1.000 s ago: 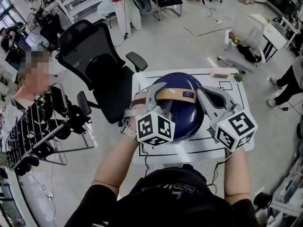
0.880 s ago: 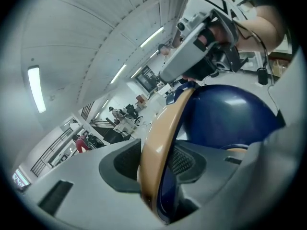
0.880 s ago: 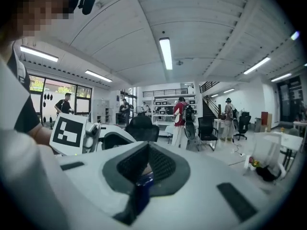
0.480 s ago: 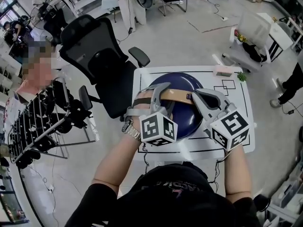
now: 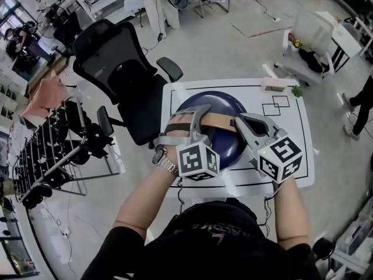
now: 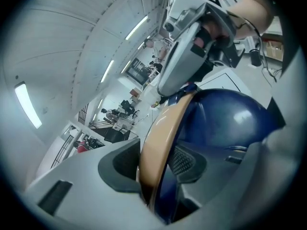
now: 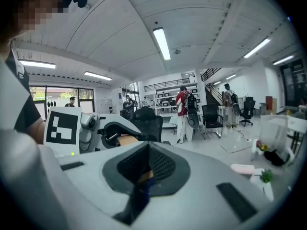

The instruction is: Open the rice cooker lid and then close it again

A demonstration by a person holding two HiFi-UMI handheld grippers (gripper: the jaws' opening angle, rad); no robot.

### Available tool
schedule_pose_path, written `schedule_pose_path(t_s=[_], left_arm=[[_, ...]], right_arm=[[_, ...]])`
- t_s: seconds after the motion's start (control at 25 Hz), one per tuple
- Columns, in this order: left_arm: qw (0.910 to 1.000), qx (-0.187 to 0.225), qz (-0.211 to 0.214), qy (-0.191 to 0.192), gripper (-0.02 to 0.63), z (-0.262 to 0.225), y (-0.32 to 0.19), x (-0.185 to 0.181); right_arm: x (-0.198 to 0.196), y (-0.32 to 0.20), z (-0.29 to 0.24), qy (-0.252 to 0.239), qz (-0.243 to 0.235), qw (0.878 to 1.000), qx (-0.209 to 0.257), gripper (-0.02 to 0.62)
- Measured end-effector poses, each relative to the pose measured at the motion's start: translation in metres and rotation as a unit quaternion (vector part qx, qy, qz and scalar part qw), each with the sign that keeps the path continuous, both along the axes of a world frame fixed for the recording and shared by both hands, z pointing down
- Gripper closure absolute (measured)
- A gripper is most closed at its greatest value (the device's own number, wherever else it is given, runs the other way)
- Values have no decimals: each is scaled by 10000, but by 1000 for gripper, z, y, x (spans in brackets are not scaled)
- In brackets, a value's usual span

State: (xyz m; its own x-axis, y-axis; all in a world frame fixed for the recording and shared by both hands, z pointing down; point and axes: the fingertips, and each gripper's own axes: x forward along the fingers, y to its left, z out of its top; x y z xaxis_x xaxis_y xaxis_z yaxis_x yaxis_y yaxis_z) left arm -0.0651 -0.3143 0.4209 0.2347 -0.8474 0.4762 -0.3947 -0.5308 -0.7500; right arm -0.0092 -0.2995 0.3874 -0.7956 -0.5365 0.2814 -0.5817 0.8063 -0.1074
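Place: open-plan lab and office floor.
Seating: black mesh office chair (image 5: 125, 77) just beside the desk (image 5: 297, 150); more office chairs (image 7: 211, 119) further off.
Desk: white top with black outlines drawn on it.
Gear: square-marker cubes on the left hand-held gripper (image 5: 203, 114) and right hand-held gripper (image 5: 239, 121); rack of black equipment (image 5: 52, 156).
Room: grey floor (image 5: 233, 45), ceiling strip lights (image 7: 161, 43), shelving (image 7: 165, 97), staircase (image 7: 211, 87), a person (image 7: 183, 109) standing.

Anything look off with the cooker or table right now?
Nothing stands out. The dark blue domed rice cooker sits upright on the white table, its tan curved handle between the left gripper's jaws; no spill or damage shows.
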Motion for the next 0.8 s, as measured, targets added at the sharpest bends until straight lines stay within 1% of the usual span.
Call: schedule_pose_path(t_s=[0.16,0.4,0.56,0.8], left_arm=[[9998,-28,23,-184,446,9,1,6],[9994,-79,29,-348,442,19,0,12],[9991,-107,11,-408,437,25,1,13],[9991,-106,-8,-408,434,25,3,12]], right_arm=[[6,1,13,-92,74,9999,-117,594],[14,0,27,-166,156,9995,-232,594],[15,1,35,-150,182,9993,-286,594],[15,2,36,-315,210,9986,-367,594]])
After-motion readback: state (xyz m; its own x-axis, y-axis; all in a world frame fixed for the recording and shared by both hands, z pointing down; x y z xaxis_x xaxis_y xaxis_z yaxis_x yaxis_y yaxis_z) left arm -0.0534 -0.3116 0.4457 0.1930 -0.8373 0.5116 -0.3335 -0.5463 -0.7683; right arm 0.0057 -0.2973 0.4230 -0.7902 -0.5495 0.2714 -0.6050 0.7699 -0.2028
